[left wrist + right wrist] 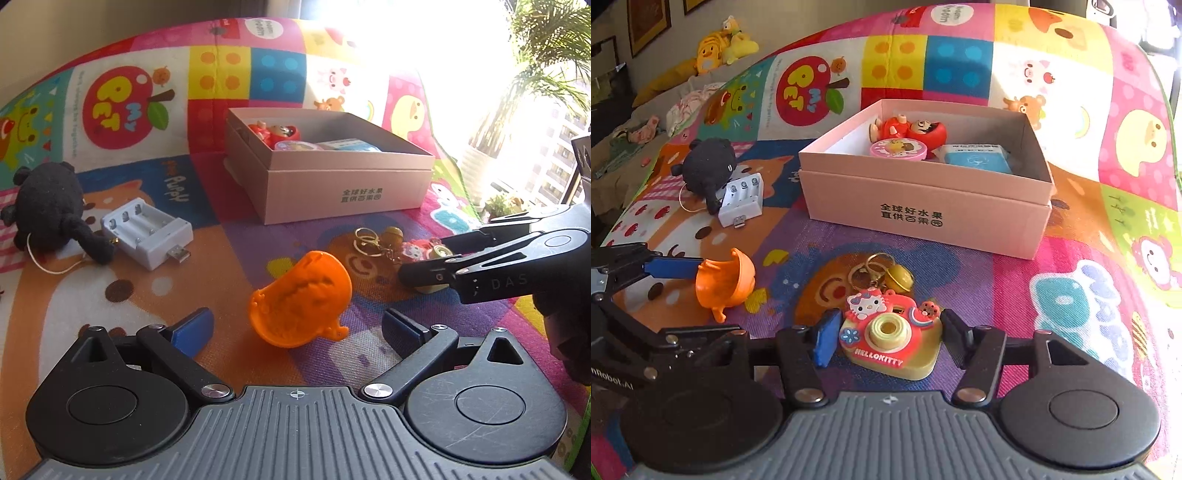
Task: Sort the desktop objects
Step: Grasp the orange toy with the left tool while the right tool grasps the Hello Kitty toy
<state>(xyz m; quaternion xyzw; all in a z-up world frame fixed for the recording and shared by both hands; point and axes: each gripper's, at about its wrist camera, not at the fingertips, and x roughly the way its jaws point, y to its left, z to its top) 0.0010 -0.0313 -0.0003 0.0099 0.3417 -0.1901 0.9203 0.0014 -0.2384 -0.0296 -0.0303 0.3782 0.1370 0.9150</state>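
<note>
An orange plastic toy [301, 299] lies on the play mat between the wide-open fingers of my left gripper [297, 328], untouched; it also shows in the right wrist view [724, 282]. My right gripper [891, 338] has its fingers on both sides of a Hello Kitty camera keychain [890, 338], close to it or touching. Its key rings and brass bell [899, 277] lie just beyond. The pink cardboard box [923, 199] stands further back, holding a red doll [910, 127], a round pink tin [897, 149] and a blue packet [977, 160].
A black plush toy [50, 210] and a white battery charger [146, 230] lie on the mat to the left. The mat's right edge drops off near a bright window with plants [546, 74]. Yellow plush toys [720, 46] sit on a sofa behind.
</note>
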